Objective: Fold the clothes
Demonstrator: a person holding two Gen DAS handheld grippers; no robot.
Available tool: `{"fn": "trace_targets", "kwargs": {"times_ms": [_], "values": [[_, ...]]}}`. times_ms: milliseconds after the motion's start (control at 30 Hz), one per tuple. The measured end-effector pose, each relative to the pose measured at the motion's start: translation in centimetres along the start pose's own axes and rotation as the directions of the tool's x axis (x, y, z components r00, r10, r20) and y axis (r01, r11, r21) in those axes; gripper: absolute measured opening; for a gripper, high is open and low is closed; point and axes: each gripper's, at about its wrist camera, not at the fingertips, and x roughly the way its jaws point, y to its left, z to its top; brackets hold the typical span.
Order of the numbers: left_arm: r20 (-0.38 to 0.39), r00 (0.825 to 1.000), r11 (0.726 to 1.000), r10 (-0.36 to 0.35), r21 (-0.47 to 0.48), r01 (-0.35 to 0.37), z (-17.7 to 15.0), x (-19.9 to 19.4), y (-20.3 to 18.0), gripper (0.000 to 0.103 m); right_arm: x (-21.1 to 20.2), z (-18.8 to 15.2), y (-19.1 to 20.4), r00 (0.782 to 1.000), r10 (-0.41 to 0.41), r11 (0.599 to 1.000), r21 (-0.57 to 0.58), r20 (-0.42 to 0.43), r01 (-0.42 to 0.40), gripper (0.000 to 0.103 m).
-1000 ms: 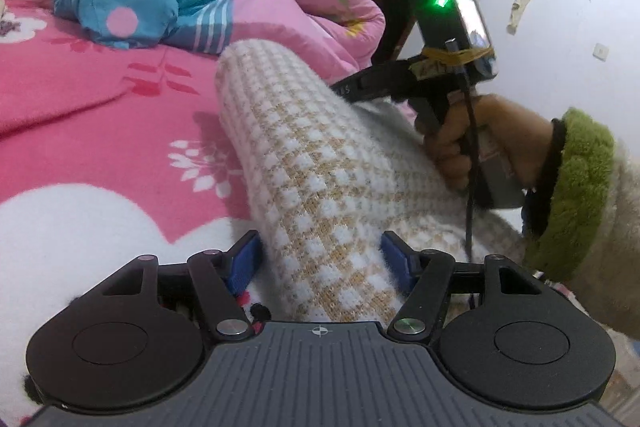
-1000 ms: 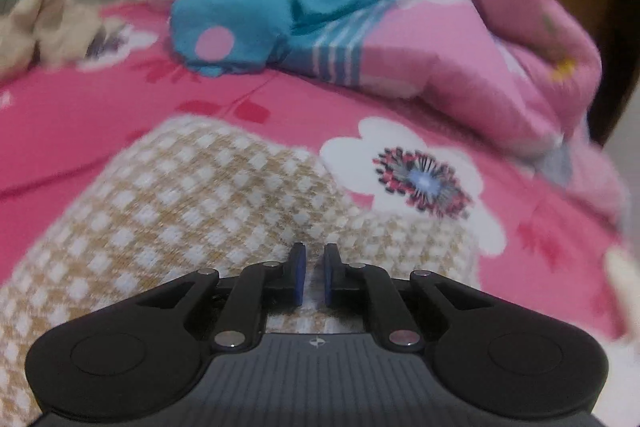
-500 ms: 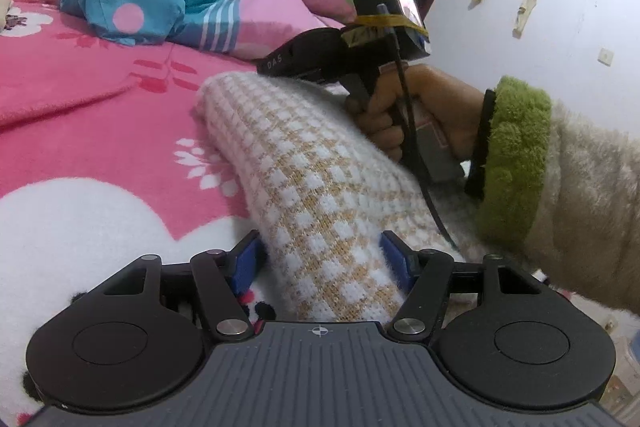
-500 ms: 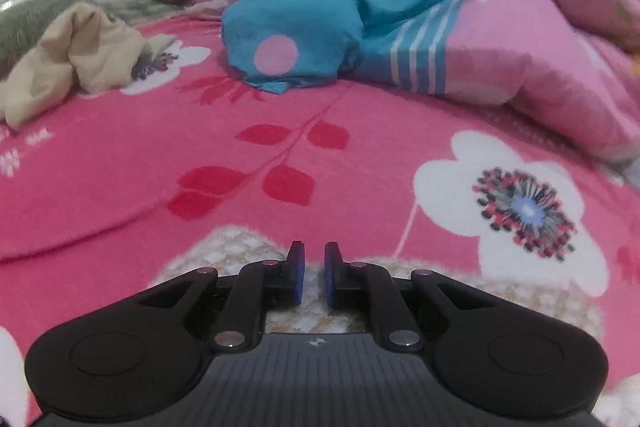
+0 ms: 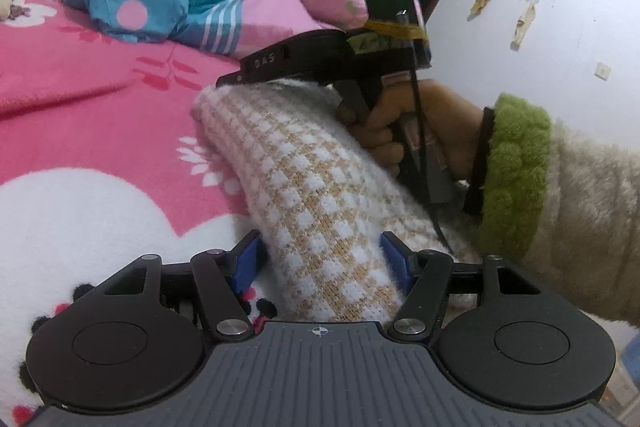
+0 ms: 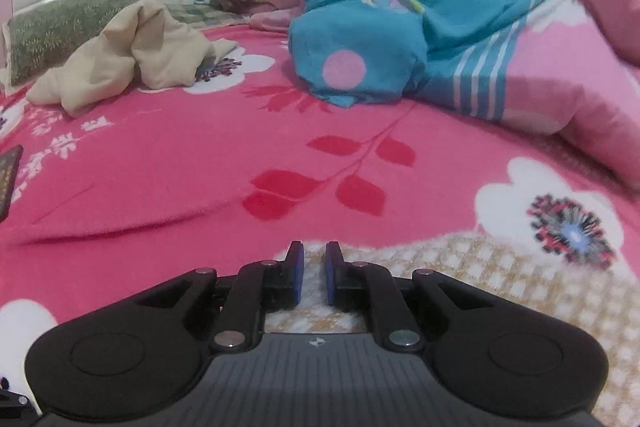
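Pink floral blanket (image 6: 160, 163) covers bed | left gripper (image 5: 320, 259) spread wide astride checked sweater (image 5: 304, 195) | right gripper (image 6: 312, 275) nearly closed, pinching sweater's far edge | blue-pink quilt (image 6: 400, 27) behind

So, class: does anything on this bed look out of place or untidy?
Yes. A beige garment lies crumpled in a heap near the green pillow, unfolded, unlike the checked knit being handled. A dark phone-like object lies at the blanket's edge.
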Motion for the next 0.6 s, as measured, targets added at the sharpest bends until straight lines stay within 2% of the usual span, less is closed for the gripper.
{"fn": "trace_targets", "kwargs": {"times_ms": [267, 333, 400, 500, 600], "values": [[0.005, 1.000, 0.999, -0.030, -0.026, 0.030, 0.0, -0.2, 0.6, 0.062, -4.5, -0.9, 0.2, 0.999, -0.033, 0.999, 0.026, 0.015, 0.033, 0.011], [0.006, 0.999, 0.999, -0.038, -0.032, 0.039, 0.0, -0.2, 0.7, 0.062, -4.3, -1.9, -0.2, 0.998, -0.024, 0.999, 0.049, 0.058, 0.022, 0.011], [0.008, 0.999, 0.999, -0.047, -0.028, 0.047, 0.0, -0.3, 0.8, 0.062, -4.7, -1.1, -0.3, 0.999, -0.025, 0.996, 0.090, 0.047, 0.021, 0.011], [0.007, 0.999, 0.998, -0.053, -0.019, 0.053, -0.1, -0.4, 0.8, 0.062, -7.0, -0.1, 0.6, 0.998, -0.048, 0.996, 0.083, 0.030, 0.045, 0.012], [0.002, 0.998, 0.998, -0.062, -0.025, 0.062, 0.0, -0.4, 1.0, 0.061, -11.2, -0.7, 1.3, 0.996, 0.013, 0.992, 0.123, 0.089, -0.024, 0.012]]}}
